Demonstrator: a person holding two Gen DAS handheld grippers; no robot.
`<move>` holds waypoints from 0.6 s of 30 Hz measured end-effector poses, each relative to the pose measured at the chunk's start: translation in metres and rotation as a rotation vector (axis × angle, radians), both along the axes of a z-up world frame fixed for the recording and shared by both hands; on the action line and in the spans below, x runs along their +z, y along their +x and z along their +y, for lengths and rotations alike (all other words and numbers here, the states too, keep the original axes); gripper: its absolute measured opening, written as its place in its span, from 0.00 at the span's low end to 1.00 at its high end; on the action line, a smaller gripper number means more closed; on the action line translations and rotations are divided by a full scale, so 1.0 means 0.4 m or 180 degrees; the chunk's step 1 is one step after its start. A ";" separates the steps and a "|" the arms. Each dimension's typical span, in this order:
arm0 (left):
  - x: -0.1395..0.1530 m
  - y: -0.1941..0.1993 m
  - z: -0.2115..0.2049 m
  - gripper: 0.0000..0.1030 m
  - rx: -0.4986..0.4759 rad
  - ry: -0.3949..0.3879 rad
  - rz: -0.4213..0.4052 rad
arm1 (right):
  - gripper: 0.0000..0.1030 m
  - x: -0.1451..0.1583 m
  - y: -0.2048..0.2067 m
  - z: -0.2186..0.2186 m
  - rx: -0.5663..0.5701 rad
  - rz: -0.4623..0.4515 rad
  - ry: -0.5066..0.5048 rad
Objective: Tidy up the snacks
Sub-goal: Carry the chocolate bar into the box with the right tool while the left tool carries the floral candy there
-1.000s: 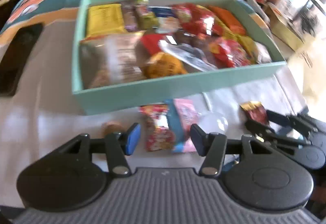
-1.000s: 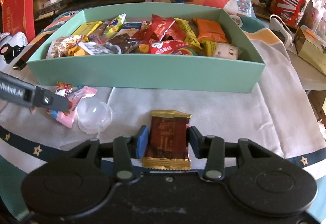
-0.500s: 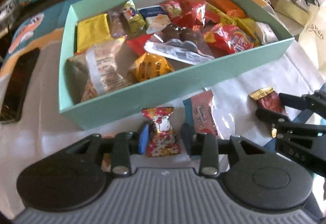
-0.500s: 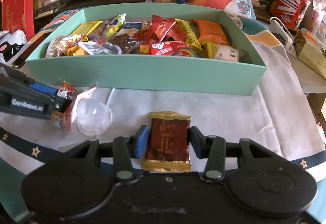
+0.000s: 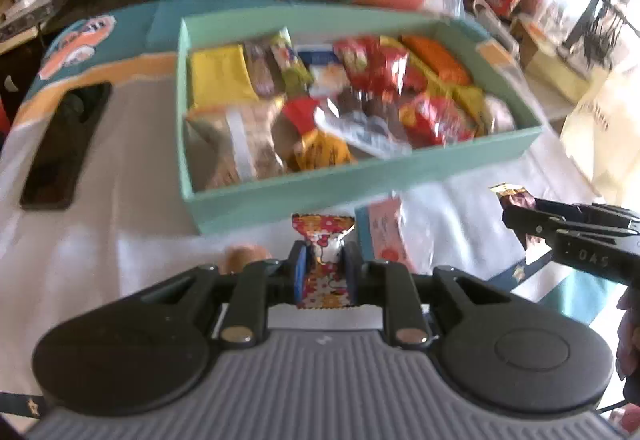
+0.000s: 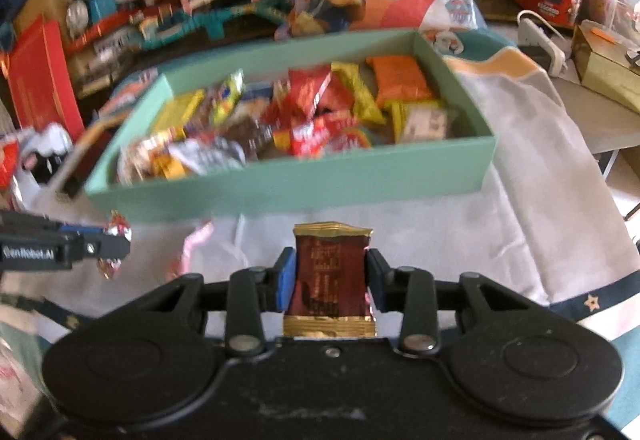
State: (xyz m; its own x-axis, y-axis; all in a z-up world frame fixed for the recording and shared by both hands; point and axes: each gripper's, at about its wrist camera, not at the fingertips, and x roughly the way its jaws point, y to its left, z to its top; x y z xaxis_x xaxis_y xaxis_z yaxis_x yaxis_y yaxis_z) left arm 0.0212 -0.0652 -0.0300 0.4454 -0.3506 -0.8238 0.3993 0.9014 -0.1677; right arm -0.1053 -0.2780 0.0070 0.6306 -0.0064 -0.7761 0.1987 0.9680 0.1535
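Snacks mostly packed in green box (image 5: 360,179) ahead. Left gripper (image 5: 323,272) clamped on patterned candy (image 5: 323,260), right gripper (image 6: 330,280) on maroon packet (image 6: 330,272); pink packet (image 5: 380,236) just beside, unboxed.

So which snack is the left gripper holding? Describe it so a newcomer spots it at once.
Start at the mint-green box of snacks. Just in front of its near wall, the left gripper pinches a small twist-wrapped candy. Its red floral wrapper with a white cartoon face sets it apart from the pink packet beside it.
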 end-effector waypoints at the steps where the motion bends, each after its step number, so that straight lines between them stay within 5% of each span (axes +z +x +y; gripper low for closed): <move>1: 0.014 0.004 0.007 0.18 0.0022 -0.0048 -0.0020 | 0.35 0.016 0.002 -0.006 -0.0011 -0.0040 0.0046; 10: 0.137 0.112 0.016 0.19 0.0150 -0.0239 -0.0336 | 0.36 0.132 0.128 -0.062 -0.0075 -0.0304 0.0409; 18: 0.129 0.250 -0.017 0.19 0.0217 -0.0272 -0.0261 | 0.36 0.143 0.258 -0.104 -0.0176 -0.0304 0.0481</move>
